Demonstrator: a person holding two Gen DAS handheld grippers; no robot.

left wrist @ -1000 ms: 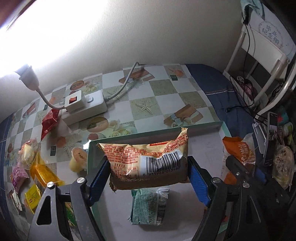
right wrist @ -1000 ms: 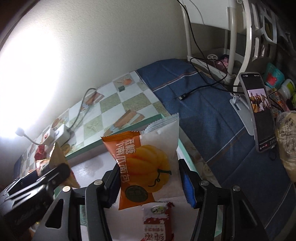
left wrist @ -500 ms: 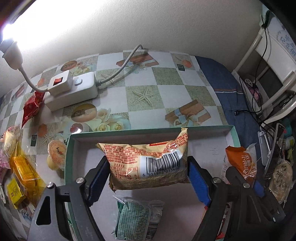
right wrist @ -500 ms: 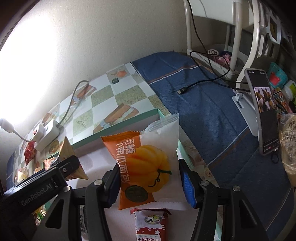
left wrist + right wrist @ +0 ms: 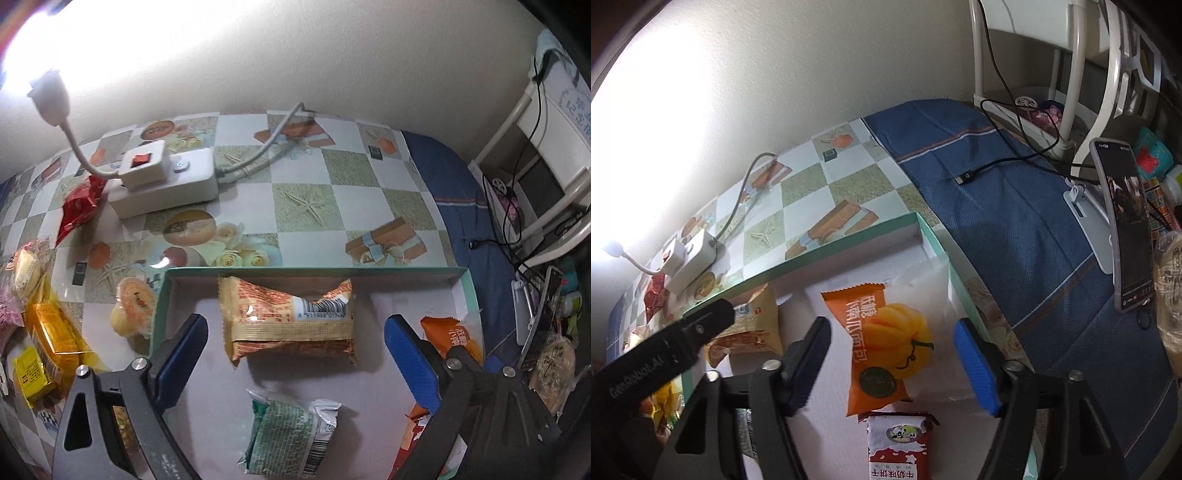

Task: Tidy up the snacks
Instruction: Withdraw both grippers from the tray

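Both grippers have just been opening to drop snacks into the teal-rimmed box (image 5: 310, 272). The left gripper (image 5: 295, 354) stands spread around the yellow packet (image 5: 291, 325), untouched; the right gripper (image 5: 892, 363) spread around the pumpkin bread packet (image 5: 886, 343), lying by the box's right wall.

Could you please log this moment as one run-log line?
left gripper: open, orange-yellow packet released in box | right gripper: open, pumpkin packet released

A checkered seashell print is worn by the worktop (image 5: 314, 199); the box (image 5: 314, 271) is rimmed in green; the pumpkin packet (image 5: 886, 343) is coloured orange.
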